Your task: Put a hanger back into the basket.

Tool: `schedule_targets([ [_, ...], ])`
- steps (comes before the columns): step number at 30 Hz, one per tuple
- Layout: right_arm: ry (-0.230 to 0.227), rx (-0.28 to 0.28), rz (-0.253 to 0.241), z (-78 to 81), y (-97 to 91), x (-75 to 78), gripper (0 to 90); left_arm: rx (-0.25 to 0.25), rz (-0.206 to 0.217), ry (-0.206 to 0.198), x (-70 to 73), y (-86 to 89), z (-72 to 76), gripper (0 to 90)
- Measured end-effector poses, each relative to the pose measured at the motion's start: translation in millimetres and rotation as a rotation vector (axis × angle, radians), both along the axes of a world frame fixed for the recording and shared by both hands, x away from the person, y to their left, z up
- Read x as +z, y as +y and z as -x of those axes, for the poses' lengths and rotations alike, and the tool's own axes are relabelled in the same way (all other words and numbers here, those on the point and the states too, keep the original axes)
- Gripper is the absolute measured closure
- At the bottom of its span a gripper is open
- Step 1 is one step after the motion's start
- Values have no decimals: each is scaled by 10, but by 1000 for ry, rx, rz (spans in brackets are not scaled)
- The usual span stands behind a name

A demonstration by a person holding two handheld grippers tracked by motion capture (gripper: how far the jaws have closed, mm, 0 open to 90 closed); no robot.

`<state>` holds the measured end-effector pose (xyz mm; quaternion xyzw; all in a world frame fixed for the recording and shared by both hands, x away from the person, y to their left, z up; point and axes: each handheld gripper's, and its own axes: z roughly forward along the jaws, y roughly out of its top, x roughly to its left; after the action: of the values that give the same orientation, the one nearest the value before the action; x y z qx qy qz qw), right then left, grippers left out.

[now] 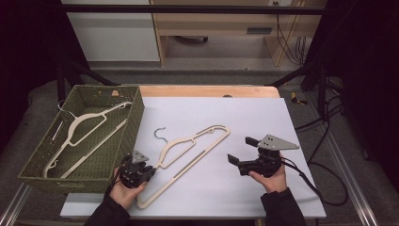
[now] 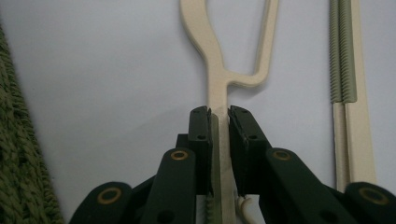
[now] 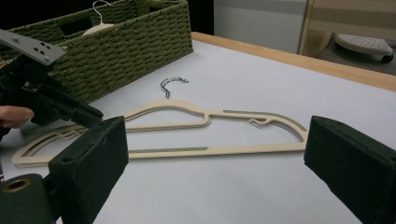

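Partly hidden, the hanger point(image 2: 219, 88) sits clamped in the left hand-held gripper point(image 2: 219, 116); right hand-held gripper point(image 3: 215, 154) gapes wide.

A hanger point(image 1: 190, 153) lies on the table point(image 1: 244, 122), right of the basket point(image 1: 136, 117).

The surface point(image 1: 244, 117) is a pale grey-white board with a strip of light wood along its far edge. A cream hanger point(image 1: 188, 155) with a metal hook lies flat on it near the middle, slanting from the near left toward the far right. A green woven basket point(image 1: 134, 122) stands on its left side, overhanging the left edge.
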<state>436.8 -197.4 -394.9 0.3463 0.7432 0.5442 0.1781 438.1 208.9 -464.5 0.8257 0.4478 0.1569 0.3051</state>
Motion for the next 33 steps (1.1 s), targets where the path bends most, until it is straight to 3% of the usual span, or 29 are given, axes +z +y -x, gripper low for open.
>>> schedule_targets([
  [11, 17, 25, -40, -30, 65, -12, 85, -10, -16, -107, 167, -25, 106, 795],
  [15, 39, 57, -19, -105, 280, -49, 98, -13, -17, -166, 264, -52, 169, 795],
  [28, 73, 97, 2, -474, 1039, -78, 172, -26, 9, -243, 423, -89, 286, 795],
  [33, 86, 107, 8, -609, 1293, -63, 194, -37, -2, -271, 474, -126, 330, 795],
])
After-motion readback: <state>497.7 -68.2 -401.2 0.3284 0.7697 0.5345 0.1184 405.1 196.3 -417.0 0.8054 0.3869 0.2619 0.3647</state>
